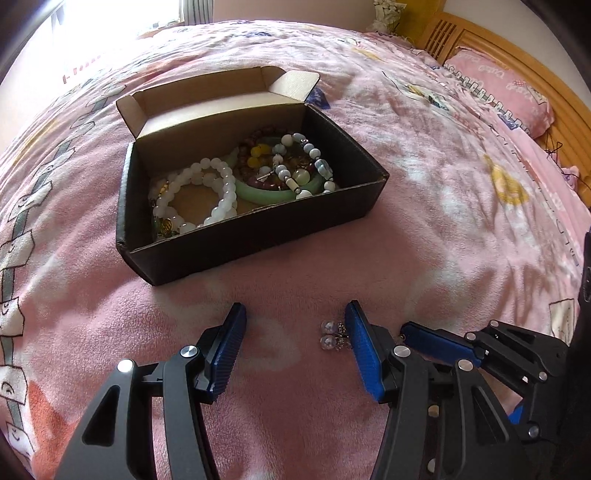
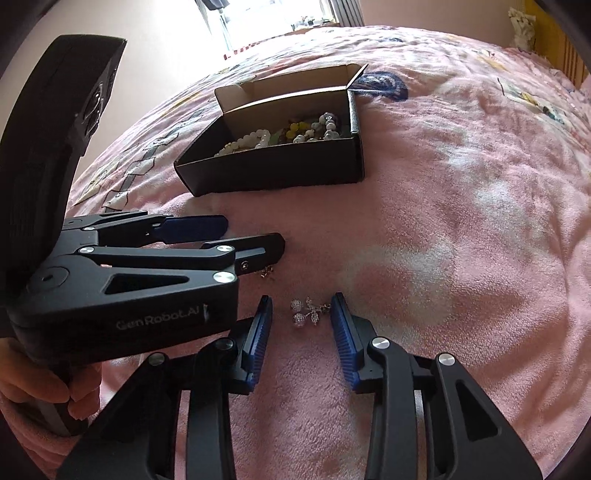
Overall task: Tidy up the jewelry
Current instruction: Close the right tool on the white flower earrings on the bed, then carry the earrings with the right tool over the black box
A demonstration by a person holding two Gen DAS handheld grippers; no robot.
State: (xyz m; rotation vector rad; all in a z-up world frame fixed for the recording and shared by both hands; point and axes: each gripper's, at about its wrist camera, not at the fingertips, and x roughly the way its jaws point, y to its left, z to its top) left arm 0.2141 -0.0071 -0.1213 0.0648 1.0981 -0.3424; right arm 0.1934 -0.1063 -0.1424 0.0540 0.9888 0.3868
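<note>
An open black cardboard box lies on the pink bedspread. It holds white bead bracelets, a green bangle and several mixed bead strands. My left gripper is open and low over the blanket. A pair of clear ball earrings lies between its fingers, close against the right one. My right gripper is open too, with a pair of sparkly ball earrings lying loose between its pads. The left gripper sits just left of it, over a small metal piece.
A pink plush bedspread covers the whole bed. A pink pillow and a wooden headboard are at the far right. A bright window is behind the box. A hand holds the left gripper's handle.
</note>
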